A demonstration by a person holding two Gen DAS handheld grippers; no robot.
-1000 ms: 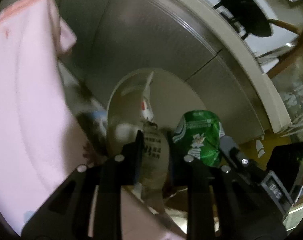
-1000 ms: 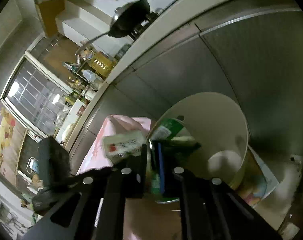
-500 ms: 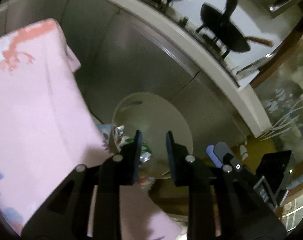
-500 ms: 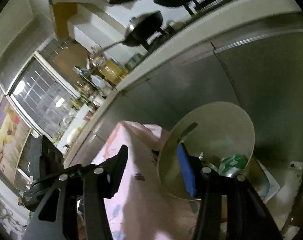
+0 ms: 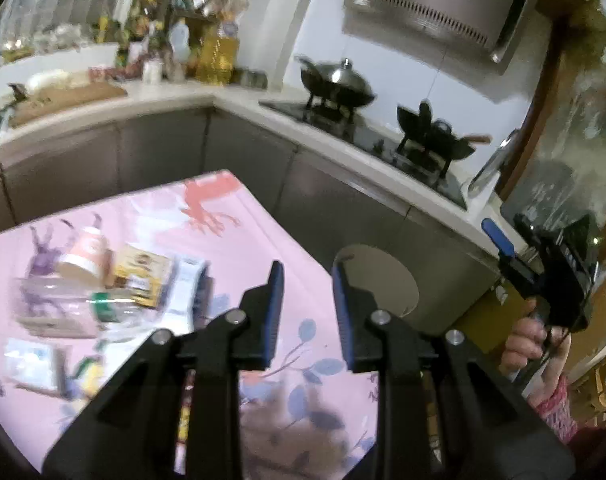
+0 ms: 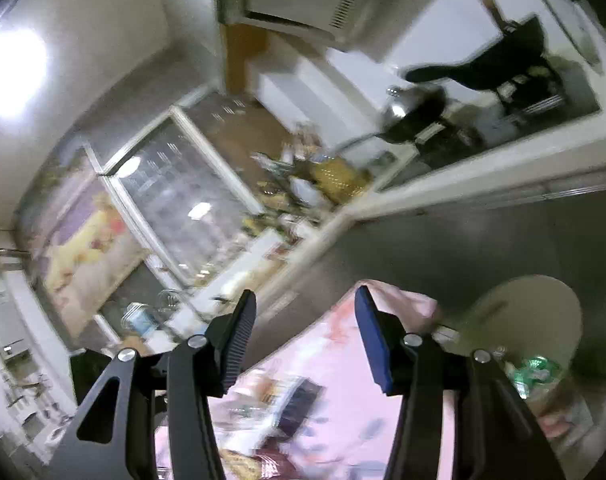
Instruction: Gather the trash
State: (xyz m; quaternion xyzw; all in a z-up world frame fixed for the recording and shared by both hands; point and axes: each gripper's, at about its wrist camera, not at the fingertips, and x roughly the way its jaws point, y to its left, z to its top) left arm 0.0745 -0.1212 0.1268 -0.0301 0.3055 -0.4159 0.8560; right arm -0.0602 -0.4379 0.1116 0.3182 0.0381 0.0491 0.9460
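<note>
My left gripper hovers over the pink tablecloth, its jaws narrowly apart and empty. Blurred trash lies left of it: a clear bottle with a green label, a pink cup, a yellow packet and a white-blue packet. The cream bin stands just past the table's corner. My right gripper is open and empty, raised beside the table. In its view the bin holds a green packet. A hand holds the right gripper's body at the far right.
Grey cabinets and a white counter wrap around behind the table. Two woks sit on the stove under a range hood. Bottles and jars crowd the counter's back corner. More blurred litter lies on the cloth.
Both grippers have let go of their packets, which dropped into the bin. Both then rose; the left swung back over the table, and the right's jaws stand wide apart.
</note>
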